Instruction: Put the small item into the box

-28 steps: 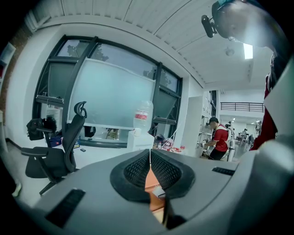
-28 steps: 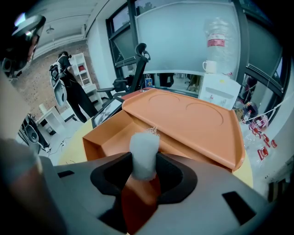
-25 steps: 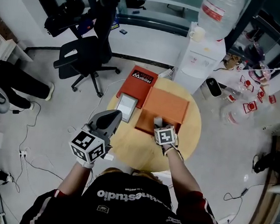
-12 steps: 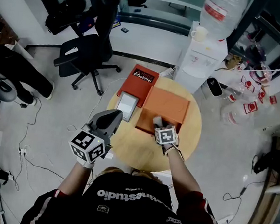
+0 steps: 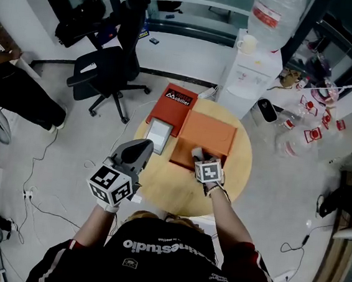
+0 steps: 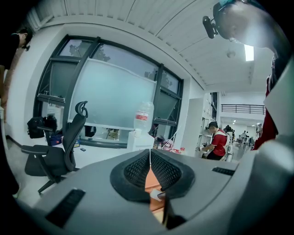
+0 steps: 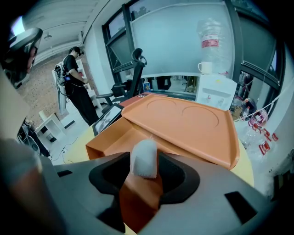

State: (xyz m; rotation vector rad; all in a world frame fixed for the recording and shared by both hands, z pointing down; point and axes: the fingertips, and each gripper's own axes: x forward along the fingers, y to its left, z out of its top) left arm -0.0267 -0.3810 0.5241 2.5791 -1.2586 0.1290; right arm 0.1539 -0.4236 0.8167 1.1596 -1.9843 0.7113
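i'm looking down at a round pale wooden surface with an open flat orange cardboard box near its middle. the box's orange lid, stamped with two shallow circles, lies tipped against the far edge of the box.

my right gripper hangs over the near part of the orange box and points steeply down into it. its black fingers have just been opening and now stand spread wide. the small white rounded cloth-like item stands upright between them, over the inside of the orange box. i can't tell whether either pad is touching it, or whether it is resting on the box floor.

my left gripper sits off to the left of the orange box, over the surface's left rim, and points almost level. its ribbed black fingers are pressed together at the tips.

just left of the orange box a grey-framed flat tablet lies on the surface. behind that, at the box's far-left corner, lies a red flat box with a dark printed label. beyond the orange box, off the surface, stands a white water dispenser with a clear bottle on top. far to the left of the box a black office chair stands on the floor.
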